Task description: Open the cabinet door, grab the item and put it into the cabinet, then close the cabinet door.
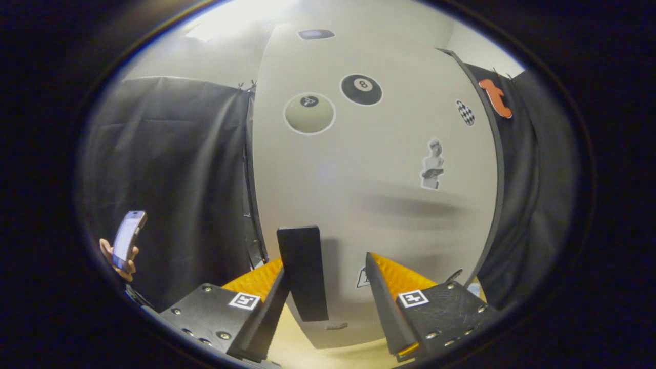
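Tongs (328,287) nearest, fingers spread fairly wide and clamped on nothing. Between them, hard against the left finger and apart from the right one, a dark upright handle (303,271) mounted on the cabinet door (374,169). Not yet pinched: a clear gap on the right side of the handle.

Just beyond the fingers, the pale door face, shut or nearly so as far as can be judged, stuck with decals: an eight-ball (361,89), a pale ball (309,113), a small bust figure (432,164) and a chequered oval (465,112). Below the door, a strip of light desk (297,338).

Far off past the left finger, against the dark cloth, a hand (120,259) holding up a phone (128,238).

Step in hand, by the look of it: the opening of the door, at the very start. Item to be stowed nowhere to be placed from here; cabinet straight ahead of the fingers.

Next move likely calls for closing both fingers squarely on the handle, then pulling back along an arc about the hinge, without slipping off the narrow bar.
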Demonstrator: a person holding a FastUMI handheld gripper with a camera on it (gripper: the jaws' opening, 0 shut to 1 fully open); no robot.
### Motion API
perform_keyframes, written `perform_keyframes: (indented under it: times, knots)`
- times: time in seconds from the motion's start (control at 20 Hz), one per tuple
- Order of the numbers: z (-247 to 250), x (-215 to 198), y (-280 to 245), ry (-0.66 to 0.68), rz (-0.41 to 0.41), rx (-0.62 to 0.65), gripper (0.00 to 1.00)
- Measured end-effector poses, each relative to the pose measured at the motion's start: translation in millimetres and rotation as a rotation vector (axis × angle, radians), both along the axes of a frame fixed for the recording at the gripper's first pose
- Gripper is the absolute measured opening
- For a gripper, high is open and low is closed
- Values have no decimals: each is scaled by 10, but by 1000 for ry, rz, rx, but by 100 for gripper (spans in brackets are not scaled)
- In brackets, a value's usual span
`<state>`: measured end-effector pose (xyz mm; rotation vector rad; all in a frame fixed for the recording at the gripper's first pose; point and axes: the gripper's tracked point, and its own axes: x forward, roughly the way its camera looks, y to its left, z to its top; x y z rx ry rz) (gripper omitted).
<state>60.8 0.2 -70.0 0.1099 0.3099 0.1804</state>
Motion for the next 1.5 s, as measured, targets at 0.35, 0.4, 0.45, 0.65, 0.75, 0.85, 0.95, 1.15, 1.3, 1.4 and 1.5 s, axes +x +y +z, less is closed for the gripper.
perform_keyframes:
  times: [0.35, 0.4, 0.45, 0.65, 0.75, 0.85, 0.95, 1.15, 1.3, 1.4, 1.5]
  knots:
    - [-89, 338, 173, -21, -51, -18, 84]
    - [-91, 379, 191, -25, -57, -26, 84]
    - [-114, 429, 198, -28, -64, -31, 84]
    - [-145, 598, 209, -35, -102, -40, 84]
    - [-159, 668, 214, -37, -116, -48, 84]
    - [-177, 690, 219, -38, -125, -49, 84]
    - [-177, 707, 218, -40, -136, -51, 84]
    - [-248, 838, 227, -42, -155, -54, 85]
    - [-261, 978, 250, -41, -176, -61, 86]
    - [-279, 1068, 259, -42, -193, -65, 86]
    - [-287, 1124, 267, -42, -205, -72, 86]
